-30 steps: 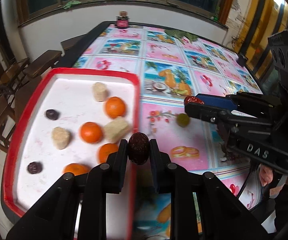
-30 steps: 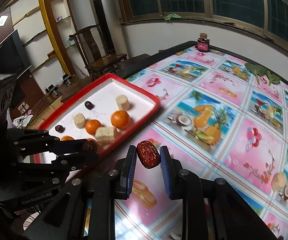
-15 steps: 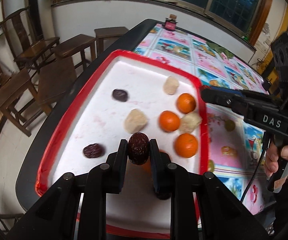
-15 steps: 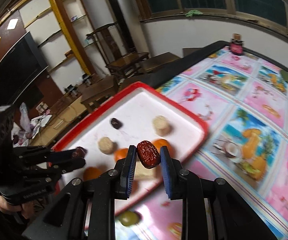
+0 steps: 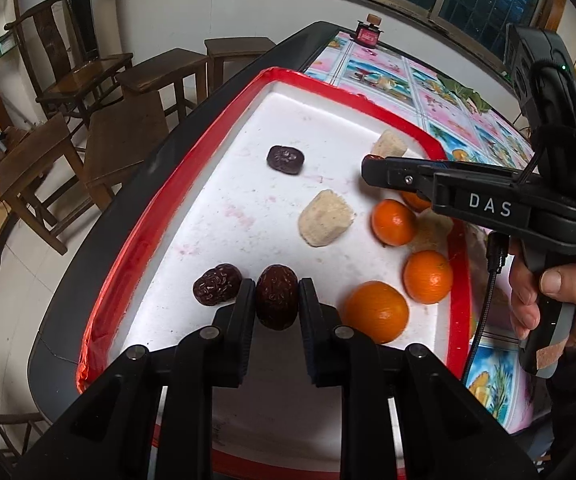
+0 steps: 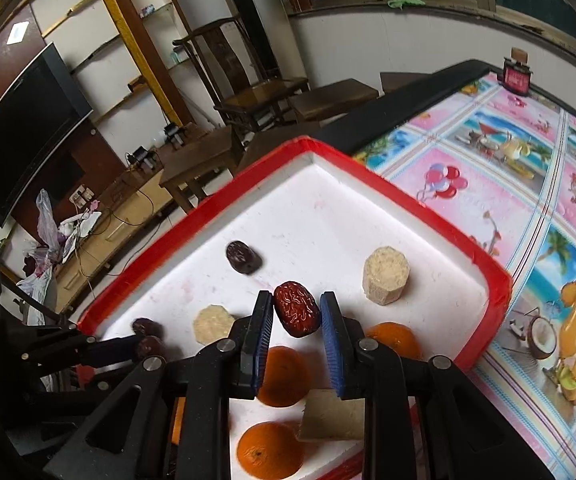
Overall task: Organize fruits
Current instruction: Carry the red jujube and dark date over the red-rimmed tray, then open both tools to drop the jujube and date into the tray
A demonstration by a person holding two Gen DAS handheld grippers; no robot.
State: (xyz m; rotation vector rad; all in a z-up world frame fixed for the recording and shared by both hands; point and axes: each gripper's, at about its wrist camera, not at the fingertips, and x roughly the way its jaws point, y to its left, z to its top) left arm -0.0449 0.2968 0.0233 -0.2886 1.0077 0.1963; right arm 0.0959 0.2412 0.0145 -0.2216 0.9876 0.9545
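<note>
A red-rimmed white tray (image 5: pixel 224 120) (image 6: pixel 400 196) holds several oranges (image 5: pixel 377 312), beige cut pieces (image 5: pixel 325 218) and dark dates. My left gripper (image 5: pixel 277 298) is shut on a dark brown date (image 5: pixel 277 296), low over the tray's near left part, right beside a loose date (image 5: pixel 216 284). My right gripper (image 6: pixel 296 314) is shut on a reddish date (image 6: pixel 297 308) above the tray's middle. It shows from the side in the left wrist view (image 5: pixel 372 164). Another date (image 5: pixel 285 159) (image 6: pixel 243 257) lies toward the tray's far side.
The tray sits at the corner of a table with a colourful fruit-print cloth (image 6: pixel 528 184). A small red jar (image 6: pixel 517 74) stands at the far table edge. Wooden chairs and stools (image 5: pixel 128 92) stand beside the table.
Both grippers moved from over the cloth to over the tray, each still holding its date. The left one has come down low beside the loose date.
</note>
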